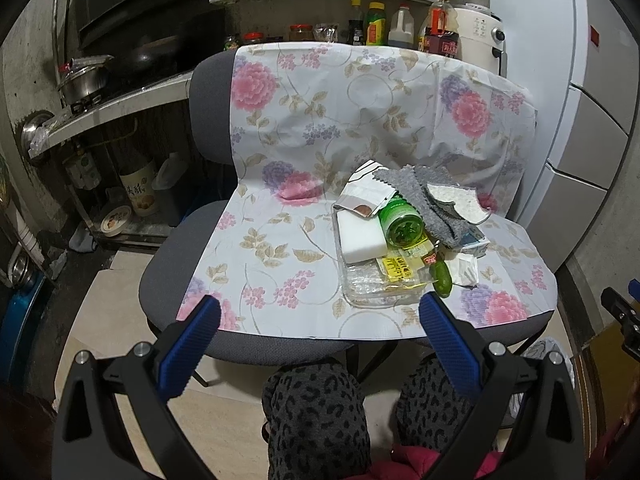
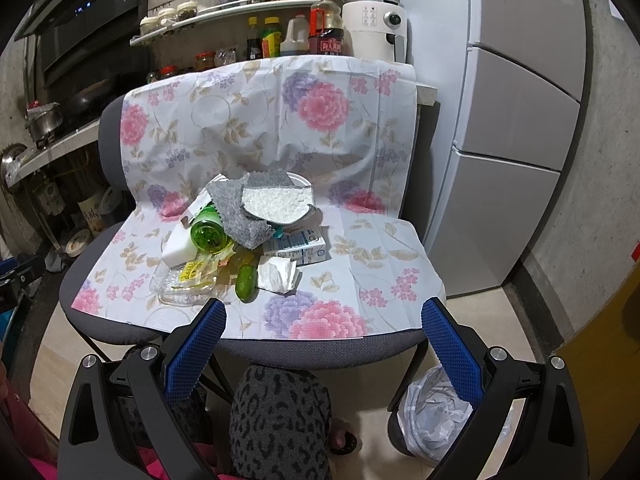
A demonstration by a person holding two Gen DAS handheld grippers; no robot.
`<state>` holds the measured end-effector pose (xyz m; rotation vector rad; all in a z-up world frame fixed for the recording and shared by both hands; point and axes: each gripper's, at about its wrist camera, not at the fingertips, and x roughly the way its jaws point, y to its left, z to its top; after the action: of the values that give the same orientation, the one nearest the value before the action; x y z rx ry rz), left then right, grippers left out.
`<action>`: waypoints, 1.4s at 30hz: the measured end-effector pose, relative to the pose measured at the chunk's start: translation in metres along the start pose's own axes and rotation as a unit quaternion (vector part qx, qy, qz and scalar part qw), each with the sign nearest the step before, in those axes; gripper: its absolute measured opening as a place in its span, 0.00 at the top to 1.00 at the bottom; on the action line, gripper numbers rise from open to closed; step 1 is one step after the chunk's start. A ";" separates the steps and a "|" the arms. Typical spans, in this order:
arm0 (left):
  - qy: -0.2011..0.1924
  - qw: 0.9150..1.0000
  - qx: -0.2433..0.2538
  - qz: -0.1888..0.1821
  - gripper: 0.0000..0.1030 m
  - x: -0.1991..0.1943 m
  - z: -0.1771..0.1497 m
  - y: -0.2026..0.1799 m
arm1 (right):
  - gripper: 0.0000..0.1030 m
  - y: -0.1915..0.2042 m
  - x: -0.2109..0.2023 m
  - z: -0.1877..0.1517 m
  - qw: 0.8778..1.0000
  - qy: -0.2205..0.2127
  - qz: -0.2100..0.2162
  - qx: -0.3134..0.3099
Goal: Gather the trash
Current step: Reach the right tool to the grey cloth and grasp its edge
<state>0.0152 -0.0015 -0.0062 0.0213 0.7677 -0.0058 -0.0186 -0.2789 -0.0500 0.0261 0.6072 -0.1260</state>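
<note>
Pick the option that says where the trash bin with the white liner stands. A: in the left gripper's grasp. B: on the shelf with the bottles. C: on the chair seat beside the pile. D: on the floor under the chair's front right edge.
D: in the right wrist view the trash bin sits on the floor below the chair seat's front right edge, while the left gripper is open and empty.

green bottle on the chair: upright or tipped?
Tipped. The green bottle lies on its side in the trash pile, its round end facing the camera, resting against the white sponge block and under the grey cloth.
</note>
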 end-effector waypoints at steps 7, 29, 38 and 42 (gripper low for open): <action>0.015 1.000 0.005 -0.007 0.06 0.027 -0.001 0.006 | 0.06 0.005 0.025 0.005 1.000 -0.002 0.017 -0.003; 0.055 0.998 0.022 0.008 0.06 0.121 0.024 -0.007 | 0.06 0.009 0.158 0.042 0.998 0.027 0.059 -0.005; 0.061 0.998 -0.003 -0.010 0.06 0.176 0.041 -0.006 | 0.10 0.004 0.224 0.064 0.998 0.035 0.051 0.012; 0.064 0.998 -0.009 -0.007 0.06 0.200 0.045 -0.007 | 0.13 0.004 0.245 0.069 0.997 0.042 0.066 0.011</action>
<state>0.1902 -0.0090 -0.1126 -0.0017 0.8966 -0.0106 0.2203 -0.3061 -0.1337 0.0941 0.6865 -0.0030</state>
